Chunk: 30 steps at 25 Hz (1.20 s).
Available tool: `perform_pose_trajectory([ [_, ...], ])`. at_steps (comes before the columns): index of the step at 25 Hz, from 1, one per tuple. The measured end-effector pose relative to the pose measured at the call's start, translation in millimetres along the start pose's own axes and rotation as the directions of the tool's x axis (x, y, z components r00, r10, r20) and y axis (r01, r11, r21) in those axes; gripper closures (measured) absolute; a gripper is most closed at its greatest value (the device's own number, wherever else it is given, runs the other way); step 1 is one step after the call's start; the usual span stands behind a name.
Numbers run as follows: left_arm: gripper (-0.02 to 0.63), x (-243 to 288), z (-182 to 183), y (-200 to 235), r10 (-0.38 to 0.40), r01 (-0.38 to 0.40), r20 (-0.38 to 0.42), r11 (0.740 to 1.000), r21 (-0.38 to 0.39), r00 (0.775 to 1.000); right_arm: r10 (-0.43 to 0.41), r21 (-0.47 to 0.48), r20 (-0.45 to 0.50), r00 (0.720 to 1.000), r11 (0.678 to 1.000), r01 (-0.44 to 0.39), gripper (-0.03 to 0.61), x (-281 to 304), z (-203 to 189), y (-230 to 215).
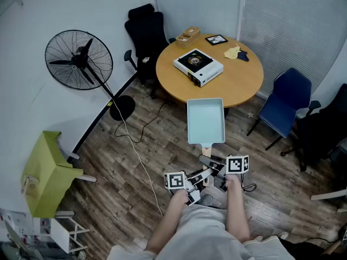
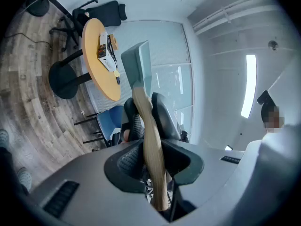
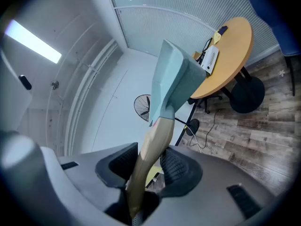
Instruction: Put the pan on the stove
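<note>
Pan [image 1: 205, 121], rectangular, pale blue, with tapered wooden handle [image 2: 151, 135]

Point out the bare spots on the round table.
Bare wood lies along the table's near edge, between the stove and the rim, and on its right side. The far edge is crowded: basket, frame, cloths.

The pan [image 1: 205, 121] is pale blue-green with a light tan wooden handle [image 2: 149, 140]. The left gripper [image 2: 145, 108] and right gripper [image 3: 153, 149] are grey with black ribbed fingers [image 2: 128, 159], and their cubes [image 1: 174, 180] bear black-and-white square markers. The stove [image 1: 198, 66] is white with a black top, the counter [image 1: 244, 83] orange-tan, the cloth [image 1: 232, 52] yellow, the floor [image 1: 135, 167] grey-brown wood-grain planks, the fan [image 1: 78, 60] and one chair [image 1: 146, 28] black, and another chair [image 1: 287, 103] blue.
</note>
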<state>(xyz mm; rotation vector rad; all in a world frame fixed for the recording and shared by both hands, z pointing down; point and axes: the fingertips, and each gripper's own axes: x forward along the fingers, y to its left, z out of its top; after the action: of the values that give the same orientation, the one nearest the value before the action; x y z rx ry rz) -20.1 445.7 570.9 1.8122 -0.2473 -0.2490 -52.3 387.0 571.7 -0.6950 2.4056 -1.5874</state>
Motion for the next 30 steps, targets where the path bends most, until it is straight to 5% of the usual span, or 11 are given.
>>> perform_pose_trajectory([
  [14, 0.497, 3, 1, -8, 0.011, -0.012, 0.025, 0.999, 0.048, 1.000, 0.000, -0.047, -0.018, 1.000, 0.999, -0.001, 0.422, -2, 4, 7],
  [21, 0.495, 6, 3, 1, 0.097, -0.100, 0.023, 0.985, 0.143, 0.995, 0.004, -0.122, -0.048, 0.999, 0.993, -0.009, 0.422, 2, 5, 6],
  [25, 0.488, 11, 20, 7, 0.181, -0.180, 0.018, 0.955, 0.236, 0.983, -0.008, -0.151, -0.053, 0.999, 0.989, 0.000, 0.423, 14, 19, 2],
  [30, 0.480, 16, 50, 22, 0.302, -0.298, 0.047, 0.882, 0.366, 0.952, 0.018, -0.166, -0.037, 0.999, 0.986, -0.024, 0.424, 34, 44, -7],
])
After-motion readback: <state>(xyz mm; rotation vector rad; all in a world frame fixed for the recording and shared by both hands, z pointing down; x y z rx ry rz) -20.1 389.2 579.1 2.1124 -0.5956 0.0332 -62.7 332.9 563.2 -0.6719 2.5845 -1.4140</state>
